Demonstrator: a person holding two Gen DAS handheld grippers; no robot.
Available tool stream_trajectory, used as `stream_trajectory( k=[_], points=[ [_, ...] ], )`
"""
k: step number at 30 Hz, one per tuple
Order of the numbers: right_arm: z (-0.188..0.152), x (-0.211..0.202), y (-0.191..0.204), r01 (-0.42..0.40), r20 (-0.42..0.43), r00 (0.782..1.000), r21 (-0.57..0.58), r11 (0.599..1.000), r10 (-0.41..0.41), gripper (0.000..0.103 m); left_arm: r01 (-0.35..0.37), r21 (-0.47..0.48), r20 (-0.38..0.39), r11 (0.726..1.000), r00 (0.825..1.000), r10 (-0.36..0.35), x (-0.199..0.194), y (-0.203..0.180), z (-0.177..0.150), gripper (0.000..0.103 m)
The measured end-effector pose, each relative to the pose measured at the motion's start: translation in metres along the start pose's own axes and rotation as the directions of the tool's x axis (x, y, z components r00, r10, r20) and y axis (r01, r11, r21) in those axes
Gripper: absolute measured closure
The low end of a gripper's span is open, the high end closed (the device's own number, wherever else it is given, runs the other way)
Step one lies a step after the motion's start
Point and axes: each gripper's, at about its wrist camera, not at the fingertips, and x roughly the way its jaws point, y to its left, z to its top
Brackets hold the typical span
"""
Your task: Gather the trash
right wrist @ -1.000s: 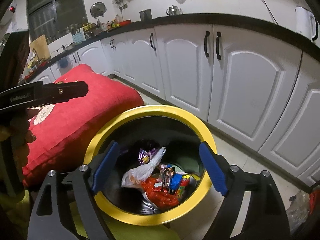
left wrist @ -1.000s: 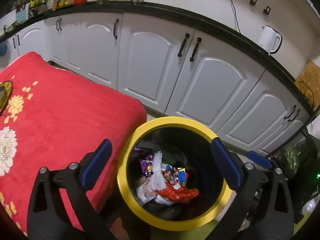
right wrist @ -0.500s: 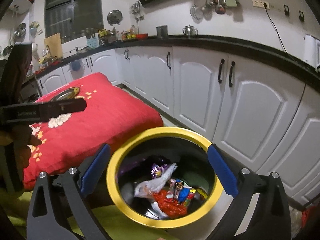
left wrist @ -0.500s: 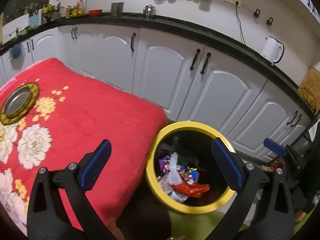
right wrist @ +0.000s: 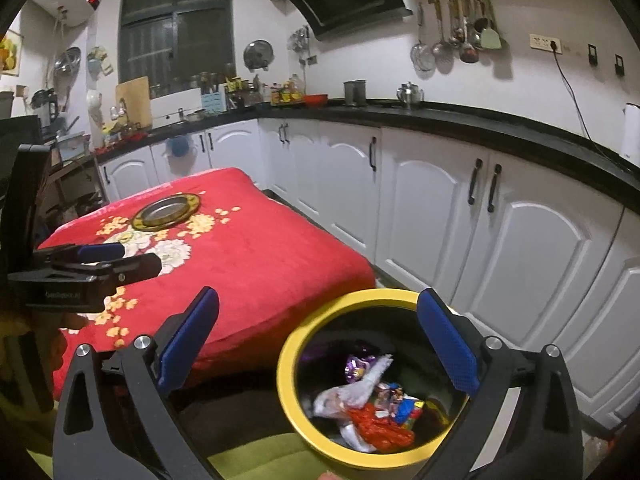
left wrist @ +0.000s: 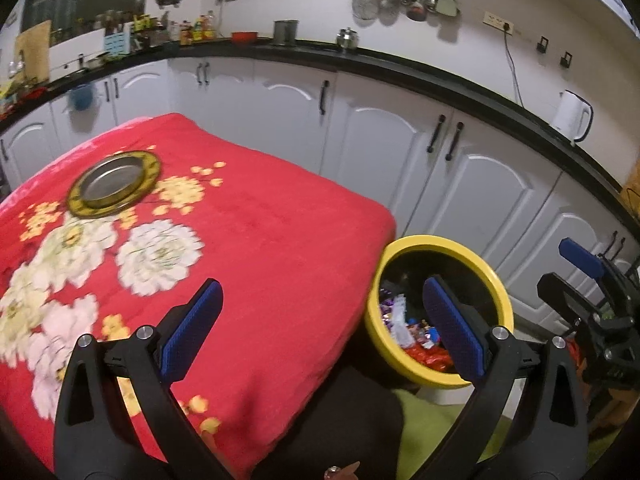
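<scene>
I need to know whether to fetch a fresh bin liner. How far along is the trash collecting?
Done: wrappers and a crumpled bag already lie in the yellow-rimmed bin beside the table.
In hand: nothing. The left tongs and right tongs both stand open and empty.
Left: no loose trash shows on the red floral cloth; only a metal plate sits there. Collecting looks close to finished, from what these views cover.

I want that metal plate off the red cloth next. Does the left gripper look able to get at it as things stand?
Probably yes. The left gripper is open and empty, and only bare red cloth lies between it and the metal plate. The yellow bin sits off to the side.
</scene>
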Motion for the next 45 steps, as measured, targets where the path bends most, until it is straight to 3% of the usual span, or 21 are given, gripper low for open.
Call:
stream_trajectory(
  k=[7,10,17,20,28,45],
  points=[
    [-0.003,-0.001,0.030,-0.034,0.037,0.999,-0.014,0.999,0.034,0.006,-0.074,0.000,0.065,0.997,0.995,0.074,-0.032,0.019,-0.018,0.011],
    [-0.008,-0.008,0.044,-0.013,0.109,0.994,-0.040,0.999,0.018,0.006,-0.103,0.008,0.105,0.995,0.989,0.101,-0.045,0.022,-0.028,0.011],
    [-0.028,-0.024,0.063,0.011,0.279,0.960,-0.039,0.999,0.000,0.006,-0.129,0.008,0.199,0.992,0.972,0.125,-0.065,0.028,-0.056,0.011],
    [-0.031,-0.027,0.067,0.022,0.315,0.949,-0.053,0.998,-0.004,0.006,-0.122,-0.009,0.223,0.992,0.967,0.121,-0.066,0.030,-0.063,0.011],
    [-0.035,-0.017,0.069,0.008,0.271,0.963,-0.052,0.999,0.007,0.006,-0.122,-0.030,0.237,0.992,0.963,0.126,-0.063,0.035,-0.067,0.011],
    [-0.036,-0.014,0.068,0.008,0.262,0.965,-0.041,0.999,0.003,0.006,-0.128,-0.032,0.242,0.991,0.961,0.132,-0.061,0.035,-0.068,0.011]
  ],
)
